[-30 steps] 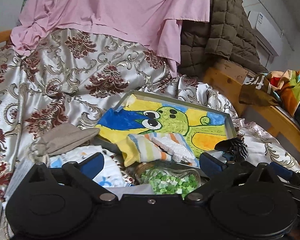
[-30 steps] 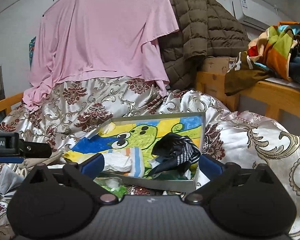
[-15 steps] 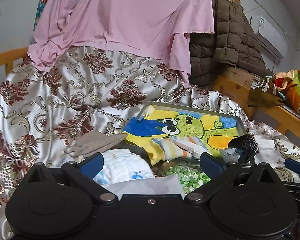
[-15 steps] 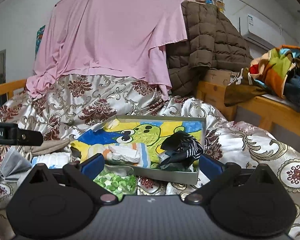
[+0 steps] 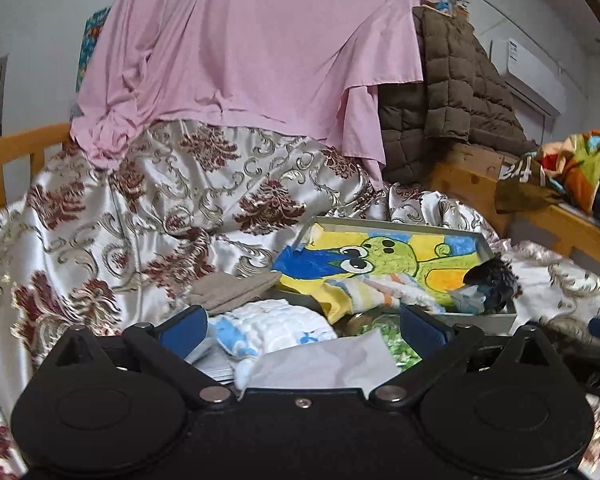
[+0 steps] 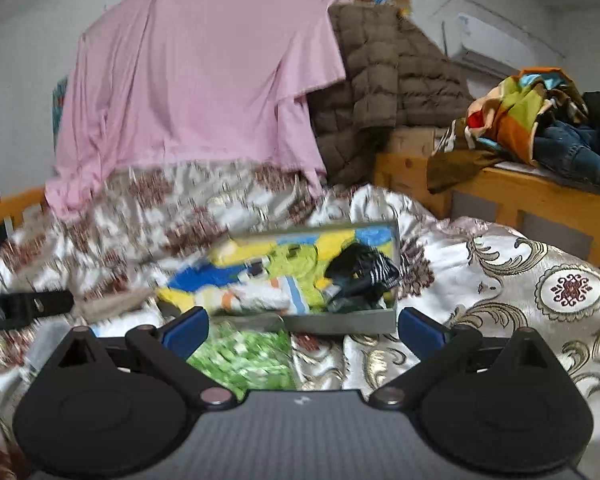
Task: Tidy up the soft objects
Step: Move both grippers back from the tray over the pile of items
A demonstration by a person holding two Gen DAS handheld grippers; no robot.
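Note:
A grey tray (image 5: pixel 384 223) lined with a cartoon frog picture lies on the bed. In it are a yellow striped cloth (image 5: pixel 360 294) and a black striped cloth (image 5: pixel 494 278). Left of the tray lies a beige cloth (image 5: pixel 232 289). My left gripper (image 5: pixel 304 326) is open above a white and blue quilted cloth (image 5: pixel 274 326) and a pale sheet (image 5: pixel 324 364). My right gripper (image 6: pixel 304 328) is open, low in front of the tray (image 6: pixel 340 323), over a bag of green bits (image 6: pixel 244 356). The black striped cloth (image 6: pixel 360 276) sits in the tray's right end. This view is blurred.
A patterned satin bedspread (image 5: pixel 148 216) covers the bed, with a pink sheet (image 5: pixel 252 52) and a brown quilted jacket (image 5: pixel 452 96) hung behind. A wooden rail (image 6: pixel 532 196) with piled clothes (image 6: pixel 532 120) runs along the right. The left gripper's body (image 6: pixel 24 306) shows at the left.
Both grippers have drawn back from the tray and tilted up, so it looks smaller and farther. The quilted cloth and pale sheet now lie between the left fingers. Both stay open.

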